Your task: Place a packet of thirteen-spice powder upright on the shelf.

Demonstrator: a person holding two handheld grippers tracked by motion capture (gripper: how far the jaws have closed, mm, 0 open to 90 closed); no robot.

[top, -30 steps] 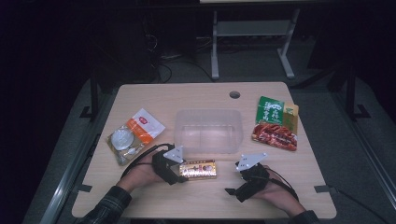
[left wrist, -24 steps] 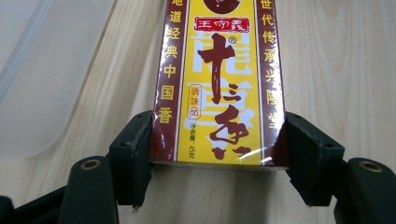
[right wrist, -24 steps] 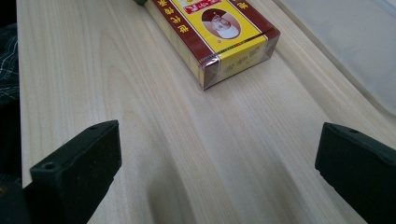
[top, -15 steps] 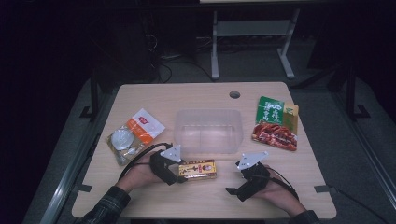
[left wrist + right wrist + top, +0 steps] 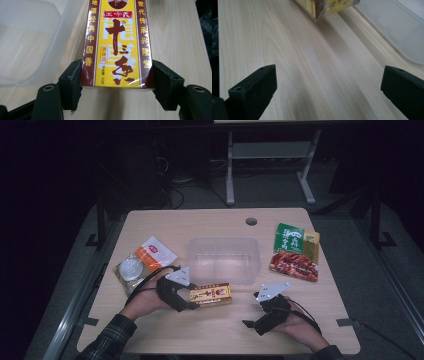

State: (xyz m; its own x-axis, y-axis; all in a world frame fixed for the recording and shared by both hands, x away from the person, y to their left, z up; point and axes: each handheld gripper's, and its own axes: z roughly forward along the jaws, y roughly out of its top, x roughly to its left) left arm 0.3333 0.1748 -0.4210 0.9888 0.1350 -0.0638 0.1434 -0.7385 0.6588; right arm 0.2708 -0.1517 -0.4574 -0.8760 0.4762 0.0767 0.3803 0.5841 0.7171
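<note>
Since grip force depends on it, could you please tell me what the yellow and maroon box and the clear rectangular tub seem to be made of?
The yellow and maroon box looks like printed cardboard in glossy film: sharp edges, glare streaks. The clear rectangular tub seems to be frosted translucent plastic: the table shows dimly through its walls.

The box (image 5: 117, 47) between the black jaws of the left gripper (image 5: 186, 303) has a bright yellow front with dark maroon side bands, yellow characters down those bands, large maroon brush characters in the middle and a small red label near the top. The bench (image 5: 210, 330) is pale wood with a fine straight grain. At twelve o'clock from the box sits a clear, frosted tub (image 5: 223, 260). At nine to ten o'clock lies an orange and white packet (image 5: 155, 255). At two o'clock lies a green packet (image 5: 289, 239) beside a red one (image 5: 294, 266). The right gripper (image 5: 251, 323) is black with a grey plate.
</note>
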